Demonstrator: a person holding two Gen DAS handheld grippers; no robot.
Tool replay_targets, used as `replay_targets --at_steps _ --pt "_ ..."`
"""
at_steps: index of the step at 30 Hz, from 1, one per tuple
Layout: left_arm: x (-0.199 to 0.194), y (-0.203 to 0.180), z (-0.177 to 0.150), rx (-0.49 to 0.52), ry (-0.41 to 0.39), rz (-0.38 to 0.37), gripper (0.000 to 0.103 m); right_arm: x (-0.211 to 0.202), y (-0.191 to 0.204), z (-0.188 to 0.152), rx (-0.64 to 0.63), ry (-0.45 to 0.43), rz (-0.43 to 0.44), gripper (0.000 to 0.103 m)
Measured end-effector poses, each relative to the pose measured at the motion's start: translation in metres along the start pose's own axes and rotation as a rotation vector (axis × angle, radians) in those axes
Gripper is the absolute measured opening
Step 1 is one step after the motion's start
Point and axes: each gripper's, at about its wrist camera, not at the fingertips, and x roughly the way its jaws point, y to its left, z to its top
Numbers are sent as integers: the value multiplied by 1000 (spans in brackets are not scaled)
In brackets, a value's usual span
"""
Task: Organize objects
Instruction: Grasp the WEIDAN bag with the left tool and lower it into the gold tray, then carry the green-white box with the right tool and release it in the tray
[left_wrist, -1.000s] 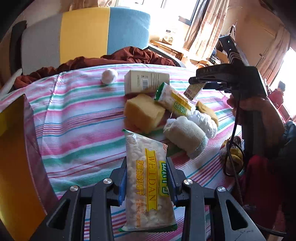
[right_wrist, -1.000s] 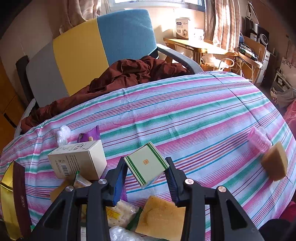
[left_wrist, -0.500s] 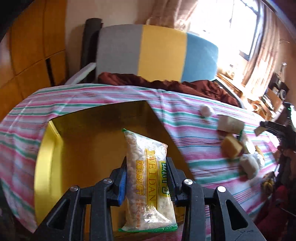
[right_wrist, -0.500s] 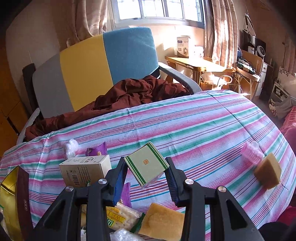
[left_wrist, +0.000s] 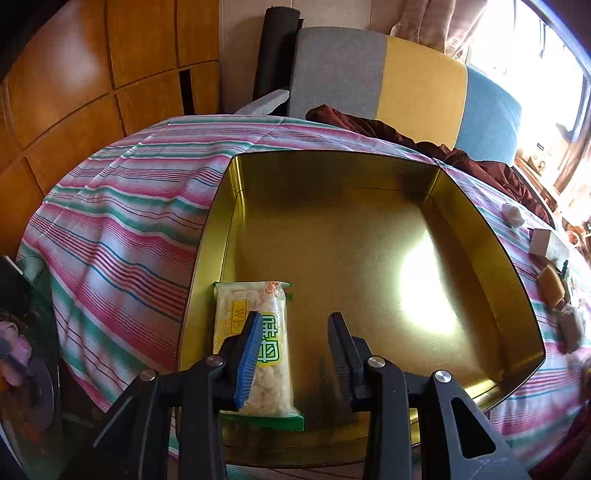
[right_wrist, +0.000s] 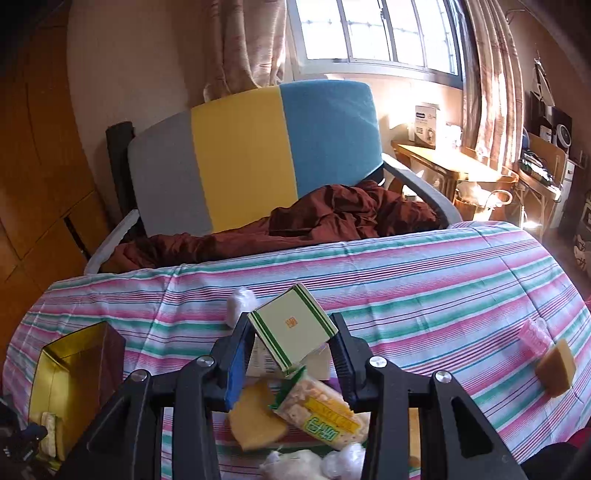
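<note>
Left gripper (left_wrist: 293, 345) spread wide over gold tin (left_wrist: 491, 236), holds nothing. Snack packet (left_wrist: 264, 343) lies flat on tin floor, near left corner, against wall, likely to leave room for more. Right gripper (right_wrist: 291, 350) clamps green-striped box (right_wrist: 291, 326) by sides, tilted, above clutter pile; judged next for tin.
</note>
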Motion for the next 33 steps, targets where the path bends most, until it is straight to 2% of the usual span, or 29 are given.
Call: replay_targets --at_steps 11,18,21,24,29,30,31,32,33 --pt "-9 14 -3 -54 -24 -15 37 17 131 -31 -136 113 275 41" --pt "-14 23 -6 -84 -30 -7 38 36 218 -70 -262 265 423 41" --pt "-17 27 -9 -94 -35 -3 39 45 251 -90 -318 326 453 41" --pt "-23 32 -11 -111 -48 -12 48 54 279 -107 -355 382 477 41" --pt "-28 35 -11 -121 -43 -37 50 65 315 -117 -359 435 528 43" --pt "-29 36 -11 -123 -43 -42 51 67 322 -116 -347 439 546 47" --pt "-31 36 -11 -125 -46 -48 53 67 327 -115 -338 442 558 62" --pt "-34 36 -11 -126 -54 -50 56 67 331 -114 -333 443 565 81" --pt "-37 36 -10 -124 -66 -44 58 66 334 -113 -332 437 572 88"
